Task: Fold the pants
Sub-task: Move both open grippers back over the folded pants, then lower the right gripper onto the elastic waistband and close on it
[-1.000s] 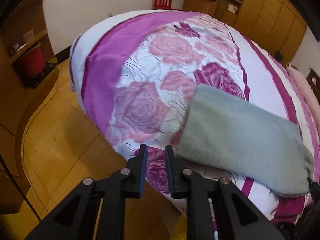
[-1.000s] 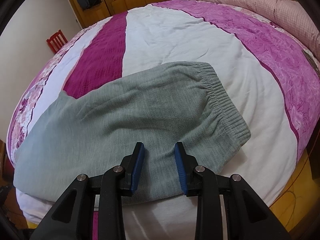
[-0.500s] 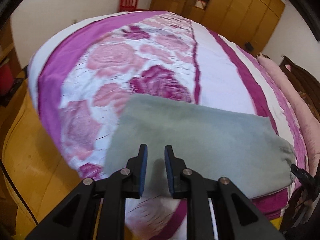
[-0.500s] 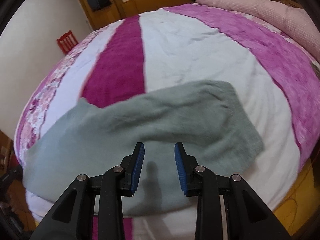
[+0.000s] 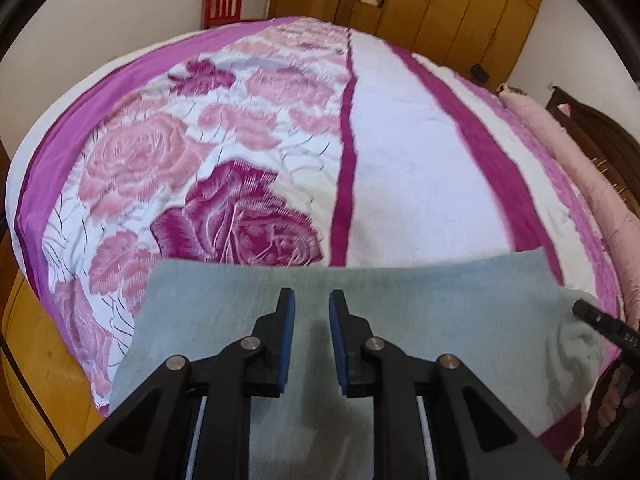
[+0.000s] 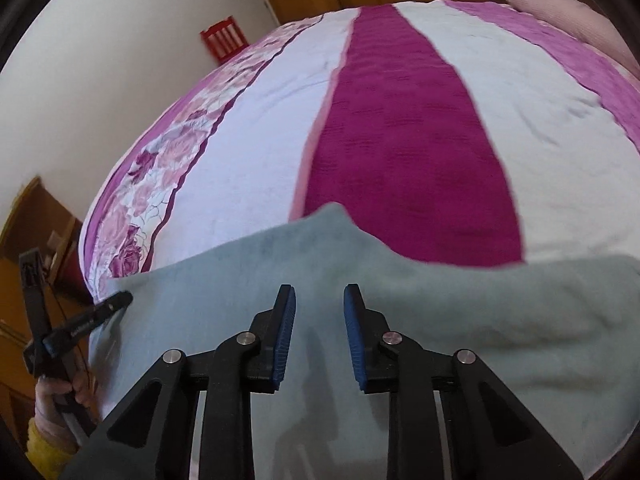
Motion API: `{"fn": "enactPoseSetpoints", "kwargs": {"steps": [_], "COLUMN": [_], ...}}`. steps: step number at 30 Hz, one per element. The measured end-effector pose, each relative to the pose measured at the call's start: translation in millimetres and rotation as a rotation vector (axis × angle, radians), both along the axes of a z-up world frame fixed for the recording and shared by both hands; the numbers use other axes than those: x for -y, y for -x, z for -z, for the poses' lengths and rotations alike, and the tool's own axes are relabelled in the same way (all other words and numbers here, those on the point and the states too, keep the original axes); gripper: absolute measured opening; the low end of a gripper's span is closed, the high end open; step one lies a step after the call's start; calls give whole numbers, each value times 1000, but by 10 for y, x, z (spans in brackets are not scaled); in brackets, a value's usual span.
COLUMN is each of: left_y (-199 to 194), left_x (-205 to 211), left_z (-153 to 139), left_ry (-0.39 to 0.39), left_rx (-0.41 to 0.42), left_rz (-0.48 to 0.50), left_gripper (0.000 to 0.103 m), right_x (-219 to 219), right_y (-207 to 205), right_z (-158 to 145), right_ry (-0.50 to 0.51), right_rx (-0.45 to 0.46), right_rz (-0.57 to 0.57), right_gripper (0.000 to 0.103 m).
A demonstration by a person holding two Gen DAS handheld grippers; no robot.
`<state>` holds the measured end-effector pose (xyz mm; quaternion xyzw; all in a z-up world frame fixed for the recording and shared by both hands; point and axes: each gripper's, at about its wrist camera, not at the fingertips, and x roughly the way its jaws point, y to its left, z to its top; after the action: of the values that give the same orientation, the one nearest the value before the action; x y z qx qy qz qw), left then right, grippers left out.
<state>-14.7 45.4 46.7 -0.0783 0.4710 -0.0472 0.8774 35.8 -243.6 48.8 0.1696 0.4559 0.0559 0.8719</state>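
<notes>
Left hand-held gripper: jaws parted by a narrow gap, nothing between the blue pads, held above the grey-green pants. Right hand-held gripper: jaws parted somewhat wider and have just been closing; nothing is clamped, and the pads sit over the fabric, whether touching it cannot be told. In the right wrist view, a person's hand with a yellow cuff grasps the left tool's handle at the lower left edge.

Pants: lying flat along the near edge of the bed, stretched crosswise under both tools; one raised fold peaks just beyond the right gripper.

Beyond the pants, the bedspread shows rose print, white bands and magenta stripes. A pink bolster runs along the bed's right side. Farthest back stand a red chair against the wall and wooden wardrobes.
</notes>
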Motion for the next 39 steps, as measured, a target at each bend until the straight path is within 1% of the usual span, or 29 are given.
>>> {"fn": "enactPoseSetpoints", "kwargs": {"steps": [3, 5, 6, 7, 9, 12, 14, 17, 21, 25, 27, 29, 33, 36, 39], "left_y": [-25, -8, -7, -7, -14, -10, -8, -24, -30, -48, -32, -16, -44, -104, -176], "left_x": [-65, -146, -185, -203, -204, -151, -135, -143, -133, -64, 7, 156, 509, 794, 1097], "left_z": [189, 259, 278, 287, 306, 321, 327, 339, 312, 209, 130, 22, -125, -188, -228], "left_ry": [-13, 20, 40, 46, 41, 4, -7, 3, -7, -37, -18, -13, -25, -12, -15], "left_rx": [-46, -45, -40, -40, -37, -27, -26, -35, -41, -43, -27, -2, 22, 26, 27], "left_rz": [-33, -49, -58, -61, -59, -47, -42, -38, -23, -17, 3, 46, 148, 210, 267], "left_gripper": [17, 17, 17, 17, 17, 18, 18, 18, 19, 19, 19, 19, 19, 19, 19], "right_x": [-64, -38, -11, 40, 67, 58, 86, 192, 427, 775, 979, 1157, 1387, 1420, 1405], "right_y": [-235, -374, -426, -450, -479, -480, -438, -284, 9, 368, 531, 657, 790, 806, 775], "right_z": [144, 293, 360, 384, 388, 369, 313, 196, 24, -67, -82, -75, -44, -50, -53], "right_ry": [37, 76, 73, 58, 59, 70, 51, 15, 34, 72, 91, 98, 58, 50, 51], "right_rx": [-31, -64, -68, -45, -33, -25, -10, 18, 58, 82, 81, 77, 71, 78, 88], "right_rz": [9, 34, 45, 60, 68, 61, 61, 87, 140, 232, 284, 331, 393, 394, 369], "right_gripper": [25, 20, 16, 14, 12, 12, 12, 13, 15, 17, 18, 18, 18, 18, 18]}}
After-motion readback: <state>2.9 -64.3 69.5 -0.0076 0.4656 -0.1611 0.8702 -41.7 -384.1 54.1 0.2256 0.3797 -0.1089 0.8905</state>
